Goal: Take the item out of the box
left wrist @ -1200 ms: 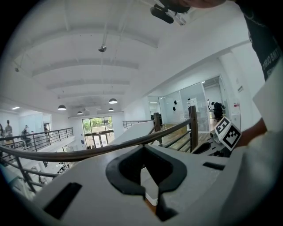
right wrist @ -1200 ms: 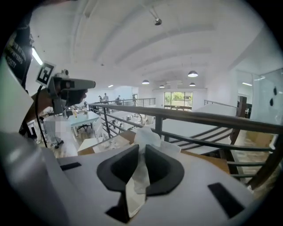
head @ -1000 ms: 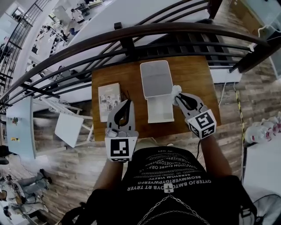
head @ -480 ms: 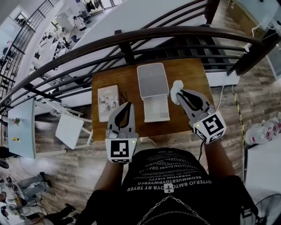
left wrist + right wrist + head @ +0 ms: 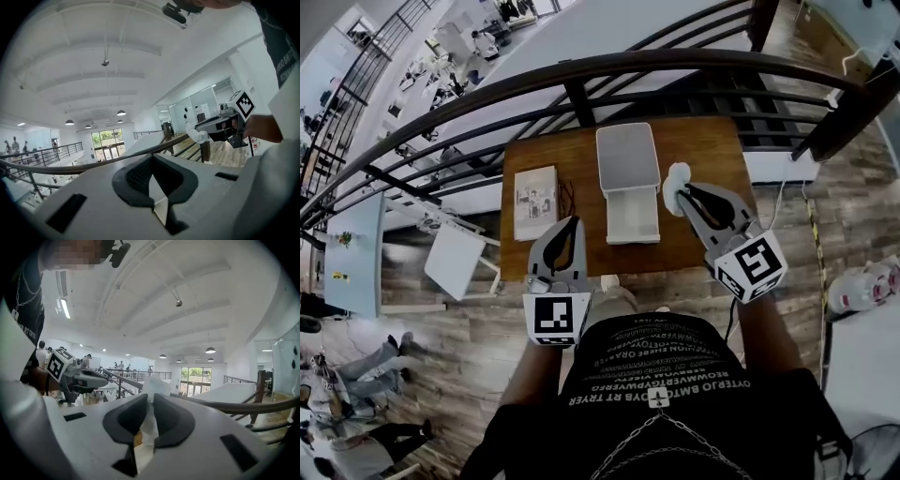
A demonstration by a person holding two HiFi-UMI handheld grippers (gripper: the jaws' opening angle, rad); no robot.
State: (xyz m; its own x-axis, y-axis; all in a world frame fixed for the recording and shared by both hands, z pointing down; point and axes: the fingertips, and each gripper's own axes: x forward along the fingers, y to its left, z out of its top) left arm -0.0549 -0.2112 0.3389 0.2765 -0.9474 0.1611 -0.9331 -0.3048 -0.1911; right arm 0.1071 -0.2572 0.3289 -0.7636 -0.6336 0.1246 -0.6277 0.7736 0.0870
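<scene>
A white box stands on the wooden table with its lid folded back. My right gripper is shut on a soft white wrapped item, held in the air just right of the box. In the right gripper view the white item sticks up between the dark pads. My left gripper hovers over the table's front left part, shut with nothing in it. The left gripper view shows the right gripper carrying the item above the railing.
A booklet lies on the table left of the box. A dark metal railing runs behind the table, with a drop to a lower floor beyond. A white stool stands left of the table. The person's torso fills the bottom.
The right gripper has risen with the white item and drifted a little right of the box. The left gripper has drawn back toward the person, past the booklet's near end.
</scene>
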